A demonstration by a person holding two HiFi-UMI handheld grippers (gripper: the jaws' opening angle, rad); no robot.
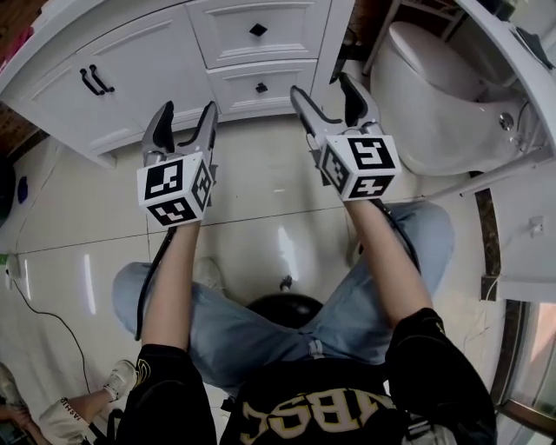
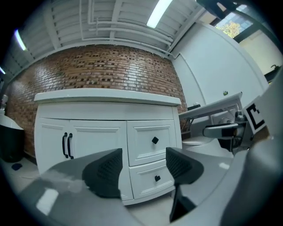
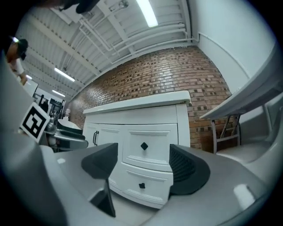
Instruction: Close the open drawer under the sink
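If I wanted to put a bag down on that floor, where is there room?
The tiled floor is bare between the white cabinet and the person's legs, under the left gripper and right gripper. Left of the left leg the tiles are open too. It is tight on the right, by the toilet.

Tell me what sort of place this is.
Most likely a bathroom set-up, perhaps a mock-up inside a larger hall. A white vanity cabinet stands against a brick wall, and a white toilet sits beside it. Overhead, the ceiling is open beams with strip lights.
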